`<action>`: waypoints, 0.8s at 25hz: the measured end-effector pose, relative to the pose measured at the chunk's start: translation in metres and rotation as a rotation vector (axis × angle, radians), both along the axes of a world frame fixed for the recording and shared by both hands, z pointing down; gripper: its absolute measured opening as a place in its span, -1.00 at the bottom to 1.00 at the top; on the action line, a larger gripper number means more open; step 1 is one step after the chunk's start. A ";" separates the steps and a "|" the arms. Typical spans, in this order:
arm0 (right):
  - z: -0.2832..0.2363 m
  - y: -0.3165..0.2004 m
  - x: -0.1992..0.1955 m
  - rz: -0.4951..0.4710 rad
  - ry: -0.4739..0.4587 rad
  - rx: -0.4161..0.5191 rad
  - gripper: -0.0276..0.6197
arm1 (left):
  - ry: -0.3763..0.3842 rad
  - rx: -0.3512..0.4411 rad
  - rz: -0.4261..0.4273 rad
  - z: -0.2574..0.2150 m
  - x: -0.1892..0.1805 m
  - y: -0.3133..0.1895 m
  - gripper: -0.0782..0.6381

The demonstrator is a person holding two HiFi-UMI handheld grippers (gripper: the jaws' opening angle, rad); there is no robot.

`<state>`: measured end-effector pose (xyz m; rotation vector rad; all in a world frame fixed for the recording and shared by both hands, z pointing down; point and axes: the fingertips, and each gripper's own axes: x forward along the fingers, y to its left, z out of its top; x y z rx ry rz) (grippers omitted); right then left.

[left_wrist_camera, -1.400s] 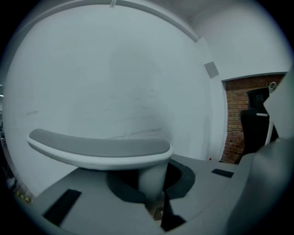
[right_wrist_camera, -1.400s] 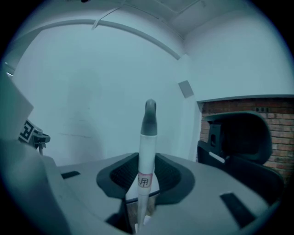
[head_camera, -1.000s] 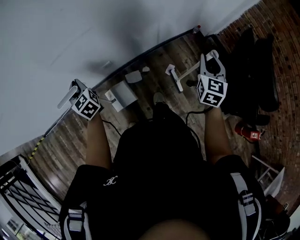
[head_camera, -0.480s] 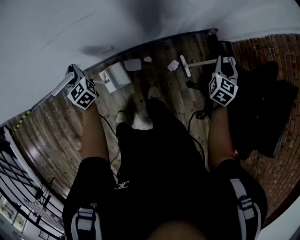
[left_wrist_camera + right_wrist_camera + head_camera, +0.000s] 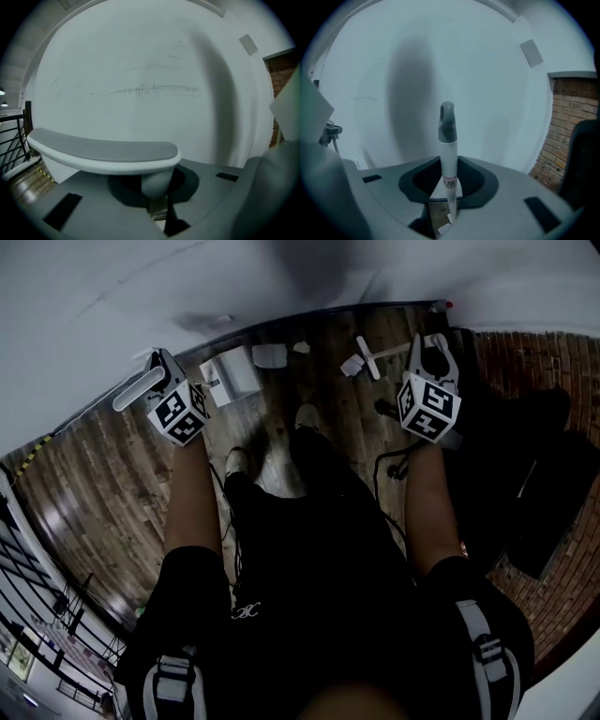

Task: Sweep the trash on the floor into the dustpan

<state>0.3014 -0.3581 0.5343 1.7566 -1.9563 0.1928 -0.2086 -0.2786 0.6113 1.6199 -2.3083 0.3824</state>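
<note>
Since half a second ago my two grippers have drifted slightly inward in the head view, and the dustpan (image 5: 232,374) now sits closer to the white wall (image 5: 281,277). My left gripper (image 5: 157,187) has its fingers clenched on the dustpan's flat grey handle (image 5: 103,151), and my right gripper (image 5: 448,187) is grasping the broom stick (image 5: 448,140). Paper trash (image 5: 269,354) lies on the wood floor (image 5: 112,474) just at 2 o'clock of the dustpan, with another scrap (image 5: 352,366) touching the broom head (image 5: 367,357) further toward 3 o'clock.
</note>
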 end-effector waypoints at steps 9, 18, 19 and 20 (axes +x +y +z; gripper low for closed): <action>0.001 -0.011 -0.073 0.027 -0.154 -0.037 -0.54 | 0.047 0.008 0.047 0.005 0.004 0.005 -0.67; -0.008 0.011 -0.185 -0.130 -0.286 -0.097 -0.53 | 0.078 0.022 0.082 0.008 0.005 0.017 -0.64; -0.009 0.015 -0.199 -0.152 -0.297 -0.105 -0.53 | 0.079 0.023 0.084 0.008 0.003 0.018 -0.64; -0.010 0.019 -0.211 -0.172 -0.310 -0.113 -0.53 | 0.083 0.024 0.087 0.008 0.003 0.018 -0.64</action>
